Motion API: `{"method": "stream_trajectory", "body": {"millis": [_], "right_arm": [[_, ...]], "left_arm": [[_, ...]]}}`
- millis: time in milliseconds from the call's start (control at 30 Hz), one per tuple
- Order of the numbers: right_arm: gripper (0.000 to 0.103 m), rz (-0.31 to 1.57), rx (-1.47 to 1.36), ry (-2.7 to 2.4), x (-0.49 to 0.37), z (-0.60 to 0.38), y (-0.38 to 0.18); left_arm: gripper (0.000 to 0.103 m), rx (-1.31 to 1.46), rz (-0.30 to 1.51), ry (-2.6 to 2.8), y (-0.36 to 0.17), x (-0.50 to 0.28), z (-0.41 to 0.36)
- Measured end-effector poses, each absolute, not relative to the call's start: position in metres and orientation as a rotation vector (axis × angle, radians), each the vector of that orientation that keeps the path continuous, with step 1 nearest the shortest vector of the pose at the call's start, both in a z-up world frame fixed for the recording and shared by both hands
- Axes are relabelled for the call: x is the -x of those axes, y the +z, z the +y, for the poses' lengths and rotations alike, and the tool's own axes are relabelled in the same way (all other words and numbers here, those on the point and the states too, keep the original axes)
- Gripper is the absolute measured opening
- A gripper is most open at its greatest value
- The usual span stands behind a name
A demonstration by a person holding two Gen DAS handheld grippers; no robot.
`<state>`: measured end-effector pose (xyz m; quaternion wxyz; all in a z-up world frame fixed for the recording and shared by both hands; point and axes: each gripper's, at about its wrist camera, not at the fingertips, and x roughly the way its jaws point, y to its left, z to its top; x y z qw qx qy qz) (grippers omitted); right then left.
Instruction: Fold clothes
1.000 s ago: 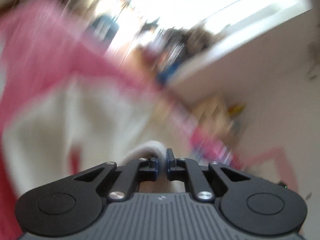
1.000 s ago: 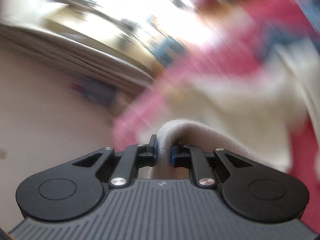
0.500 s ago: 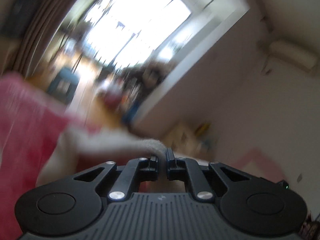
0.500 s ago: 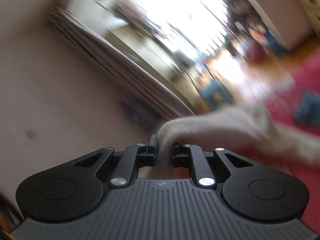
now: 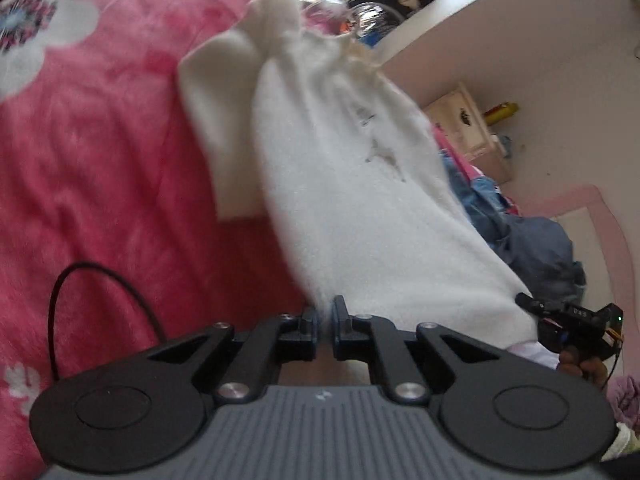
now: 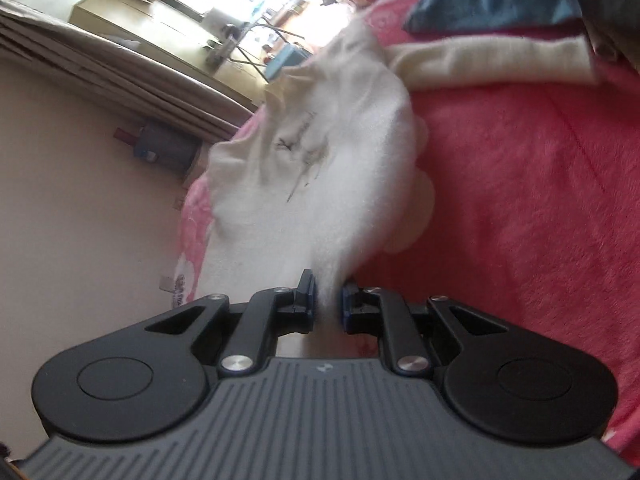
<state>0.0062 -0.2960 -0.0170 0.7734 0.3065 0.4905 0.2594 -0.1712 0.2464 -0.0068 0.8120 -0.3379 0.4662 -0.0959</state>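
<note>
— Now both grippers pinch the white fleecy garment (image 5: 360, 208), the left gripper (image 5: 325, 320) and right gripper (image 6: 328, 294) each clamped on a bunched edge, cloth stretched over the pink blanket (image 5: 100, 168).

— Risk?

— Thin bites. A tug could slip the fleece free, and that trailing sleeve (image 5: 224, 120), probably a sleeve, may fold under crooked.

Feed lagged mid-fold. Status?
Both hand-held grippers, left and right, shut on white garment. Garment over pink blanket. Black cable near left.
</note>
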Motion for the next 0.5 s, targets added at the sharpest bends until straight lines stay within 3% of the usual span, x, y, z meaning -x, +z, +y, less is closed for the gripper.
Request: {"method": "stream_trajectory", "body": {"millis": [333, 500], "right_arm": [[0.011, 1.228, -0.337, 0.455, -0.013, -0.277, -0.092], [0.01, 1.179, -0.393, 0.492, -0.003, -0.29, -0.068]], "left_arm": [[0.007, 0.36, 1.115, -0.149, -0.037, 0.15, 0.189], [0.007, 0.38, 1.078, -0.199, -0.027, 0.161, 0.194]]}}
